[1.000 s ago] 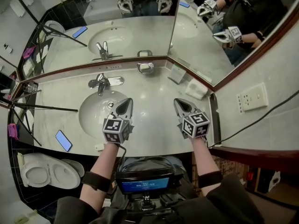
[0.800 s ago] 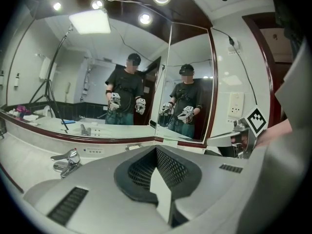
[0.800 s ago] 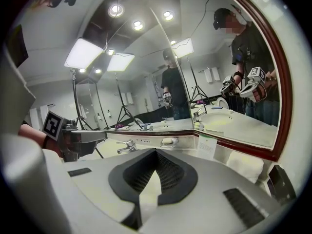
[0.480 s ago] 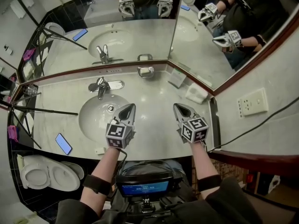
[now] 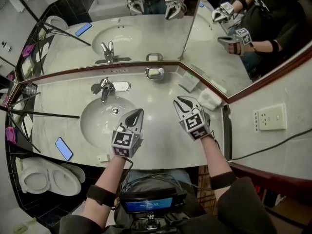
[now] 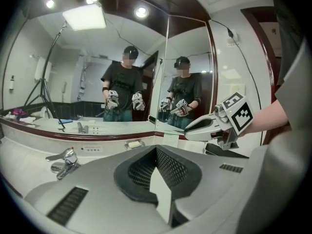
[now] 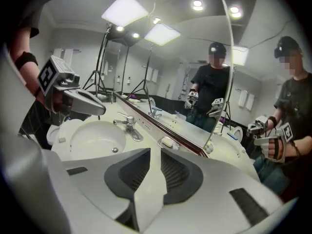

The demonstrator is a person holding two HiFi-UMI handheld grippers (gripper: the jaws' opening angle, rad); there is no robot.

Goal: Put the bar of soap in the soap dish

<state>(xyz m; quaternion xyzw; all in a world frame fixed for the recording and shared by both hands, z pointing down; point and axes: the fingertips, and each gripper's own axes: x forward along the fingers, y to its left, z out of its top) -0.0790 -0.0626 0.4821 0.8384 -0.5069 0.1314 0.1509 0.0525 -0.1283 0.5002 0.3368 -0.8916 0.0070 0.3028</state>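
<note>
A chrome soap dish [image 5: 154,73] sits on the counter against the mirror, and a pale bar of soap [image 5: 153,72] lies in it. The right gripper view shows the dish [image 7: 167,142] ahead, and so does the left gripper view [image 6: 133,144]. My left gripper [image 5: 136,113] hovers at the basin's right rim, shut and empty. My right gripper [image 5: 180,101] is above the counter, in front and to the right of the dish. Its jaws have just been opening; they stand a little apart, nothing between them.
A basin [image 5: 92,126] with a chrome tap [image 5: 104,87] fills the counter's left half. A folded white towel [image 5: 209,99] and a card [image 5: 189,81] lie at the right back corner. A blue phone [image 5: 64,148] and a small white piece [image 5: 102,157] lie near the front edge. Tripod legs [image 5: 44,114] cross the left.
My right gripper has moved away from me toward the mirror and rolled, and its jaws have parted slightly. The left gripper has hardly moved.
</note>
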